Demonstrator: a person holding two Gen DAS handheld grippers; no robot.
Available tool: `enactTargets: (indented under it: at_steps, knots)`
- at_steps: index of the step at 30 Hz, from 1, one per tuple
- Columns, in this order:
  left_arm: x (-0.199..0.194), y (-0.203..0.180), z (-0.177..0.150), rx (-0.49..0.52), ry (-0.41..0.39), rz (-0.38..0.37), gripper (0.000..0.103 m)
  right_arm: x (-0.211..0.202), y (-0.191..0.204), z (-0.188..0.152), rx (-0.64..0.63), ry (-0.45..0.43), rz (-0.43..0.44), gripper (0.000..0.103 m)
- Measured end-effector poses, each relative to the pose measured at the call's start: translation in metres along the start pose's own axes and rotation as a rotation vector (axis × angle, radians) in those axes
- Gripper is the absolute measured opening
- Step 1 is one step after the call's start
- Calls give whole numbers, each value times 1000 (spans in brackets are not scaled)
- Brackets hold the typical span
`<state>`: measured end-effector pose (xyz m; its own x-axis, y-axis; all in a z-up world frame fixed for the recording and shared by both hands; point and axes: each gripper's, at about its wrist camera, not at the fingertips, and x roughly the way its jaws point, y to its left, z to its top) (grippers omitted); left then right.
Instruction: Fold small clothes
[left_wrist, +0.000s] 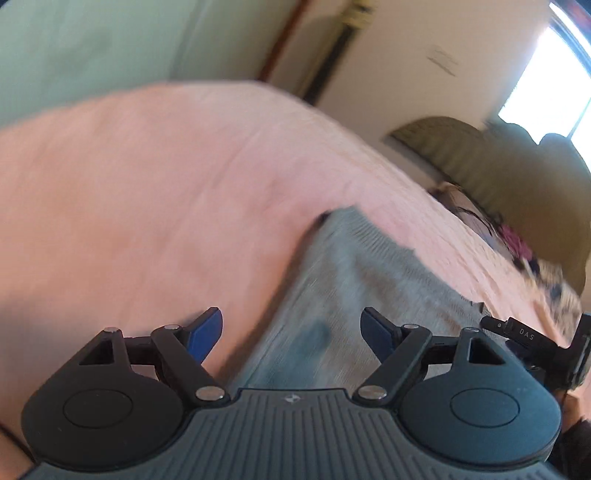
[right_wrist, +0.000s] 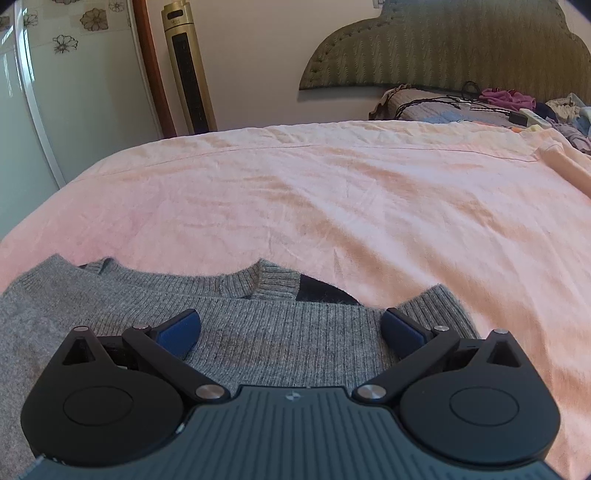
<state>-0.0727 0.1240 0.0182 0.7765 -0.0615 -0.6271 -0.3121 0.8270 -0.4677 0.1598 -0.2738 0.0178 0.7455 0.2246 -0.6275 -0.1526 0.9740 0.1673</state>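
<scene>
A small grey knitted sweater (right_wrist: 236, 317) lies flat on the pink bedspread (right_wrist: 332, 192), its neckline toward the far side and a dark patch by the collar. My right gripper (right_wrist: 291, 328) is open and empty, low over the sweater near the collar. In the blurred left wrist view the sweater (left_wrist: 354, 280) runs away from the camera on the pink bedspread (left_wrist: 147, 192). My left gripper (left_wrist: 291, 332) is open and empty above the sweater's near end. Part of the right gripper (left_wrist: 535, 343) shows at the right edge.
A green padded headboard (right_wrist: 443, 44) stands at the far right, with a pile of clothes, a pillow and cables (right_wrist: 498, 105) below it. A gold tower fan (right_wrist: 188, 66) and a wardrobe (right_wrist: 55, 92) stand beyond the bed's far left edge.
</scene>
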Motion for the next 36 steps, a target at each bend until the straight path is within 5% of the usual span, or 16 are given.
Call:
enactTargets:
  at_steps: [3,8,13,15,17,19,22,25,27,31,33,36]
  knots:
    - [-24,14,-24,-60,-49,-51,83,-1,-1,-1,4,-4,1,103]
    - [-10,22,-31,-330,96,-297,85,-2,-5,-1,21,-10,13,103]
    - [10,18,-18,-449,90,-274,81,-3,-6,-2,37,-19,19,103]
    - [22,15,-12,-434,111,-215,27,-4,-7,-2,46,-22,26,103]
    - [38,12,-11,-389,170,-158,7,-5,-9,-2,51,-23,30,103]
    - [39,8,-10,-362,155,-152,7,-5,-9,-2,48,-22,28,103]
    - [35,-5,-6,-244,90,-91,7,-4,-4,1,21,4,8,103]
    - [27,-41,-9,16,22,-31,6,-15,12,15,59,38,-63,103]
    - [18,-73,-23,271,-44,-24,6,-30,28,23,125,41,91,103]
    - [4,-114,-60,642,-153,-22,6,-20,91,37,128,335,495,103]
    - [2,-120,-73,734,-171,-19,6,-14,126,41,70,417,593,103]
    - [5,-121,-81,805,-192,6,6,-7,166,44,-38,453,611,103]
